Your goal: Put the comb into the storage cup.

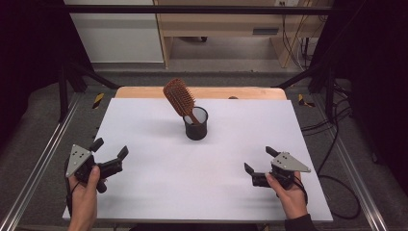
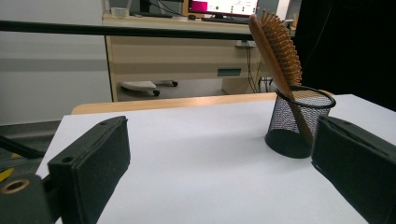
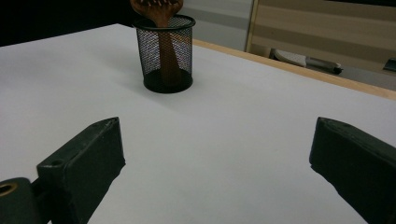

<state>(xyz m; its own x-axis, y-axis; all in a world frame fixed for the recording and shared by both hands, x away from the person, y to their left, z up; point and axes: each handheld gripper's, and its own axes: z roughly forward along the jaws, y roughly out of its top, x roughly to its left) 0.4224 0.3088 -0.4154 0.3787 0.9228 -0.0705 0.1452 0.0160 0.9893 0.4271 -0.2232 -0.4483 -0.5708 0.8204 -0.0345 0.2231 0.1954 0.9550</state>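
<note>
A black mesh cup (image 1: 196,124) (image 2: 297,122) (image 3: 165,52) stands upright at the middle back of the white table top (image 1: 202,163). A brown wooden hairbrush (image 1: 179,98) (image 2: 278,51) (image 3: 161,18) sits handle-down in the cup, its head leaning to the left above the rim. My left gripper (image 1: 109,147) (image 2: 219,177) rests near the table's front left, held by a hand, open and holding nothing. My right gripper (image 1: 260,159) (image 3: 219,163) sits at the front right, also open with nothing between its jaws. Both are well short of the cup.
A wooden strip (image 1: 202,92) edges the table's far side. Metal frame rails (image 1: 43,154) run along both sides. Beyond the table are a wooden desk (image 1: 226,29) and cables (image 1: 337,144) on the floor at the right.
</note>
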